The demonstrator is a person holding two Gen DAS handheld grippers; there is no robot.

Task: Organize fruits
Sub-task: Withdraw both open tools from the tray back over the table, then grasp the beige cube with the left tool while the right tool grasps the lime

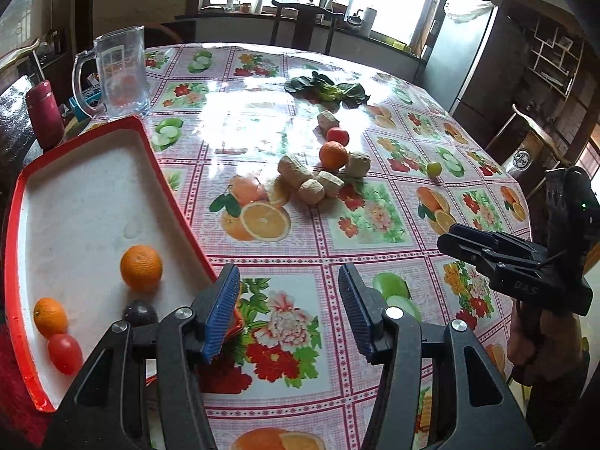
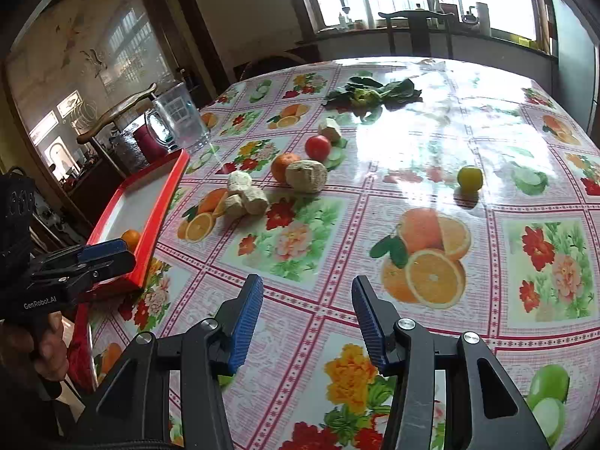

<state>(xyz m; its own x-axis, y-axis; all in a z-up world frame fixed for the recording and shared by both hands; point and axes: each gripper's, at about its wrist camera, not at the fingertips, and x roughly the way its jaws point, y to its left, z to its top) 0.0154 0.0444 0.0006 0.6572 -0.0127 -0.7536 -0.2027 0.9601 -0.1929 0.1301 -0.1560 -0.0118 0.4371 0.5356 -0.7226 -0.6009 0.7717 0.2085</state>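
A red-rimmed white tray (image 1: 75,195) at the table's left edge holds two oranges (image 1: 141,267), a red tomato (image 1: 65,352) and a dark plum (image 1: 139,313). On the table lie an orange (image 1: 333,155), a red tomato (image 1: 337,136), a small yellow-green fruit (image 2: 469,177) and several beige chunks (image 1: 311,183). My left gripper (image 1: 288,311) is open and empty just right of the tray's near corner. My right gripper (image 2: 305,318) is open and empty above the tablecloth, short of the fruits.
A clear plastic jug (image 1: 120,75) and a red flask (image 1: 45,114) stand behind the tray. Leafy greens (image 1: 326,90) lie at the far middle. Chairs stand around the table; a fridge (image 1: 461,48) is at the back right.
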